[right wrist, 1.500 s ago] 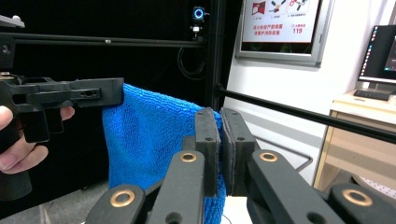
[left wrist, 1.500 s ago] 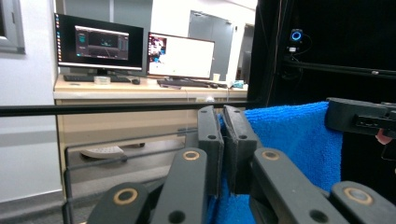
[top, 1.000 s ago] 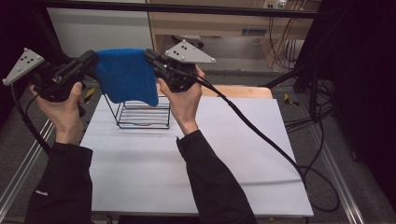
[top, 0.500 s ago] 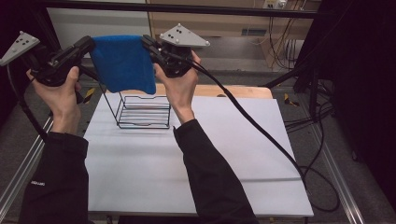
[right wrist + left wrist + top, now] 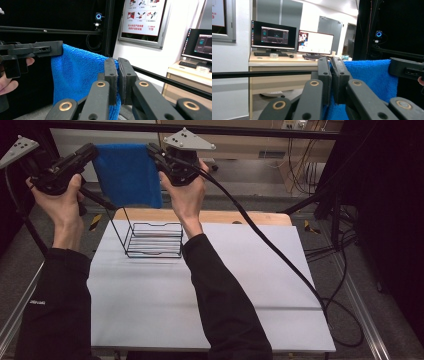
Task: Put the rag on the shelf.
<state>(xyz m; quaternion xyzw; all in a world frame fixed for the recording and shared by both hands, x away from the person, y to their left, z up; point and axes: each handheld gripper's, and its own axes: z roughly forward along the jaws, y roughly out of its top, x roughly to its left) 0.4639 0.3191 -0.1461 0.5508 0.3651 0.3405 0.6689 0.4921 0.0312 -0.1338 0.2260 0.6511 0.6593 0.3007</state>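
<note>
Your left tongs (image 5: 92, 151) are clamped on the left top corner of the blue microfibre cloth (image 5: 127, 175). The cloth hangs flat between both tongs, held high above the black wire rack (image 5: 150, 240) on the white table (image 5: 240, 285). Your right tongs (image 5: 151, 151) are clamped on its right top corner.

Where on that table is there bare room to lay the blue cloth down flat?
The white table is bare to the right of the wire rack out to the black cable, and in front of the rack between the two sleeves. The back left corner is crowded: the rack stands there, under the hanging blue cloth.
</note>
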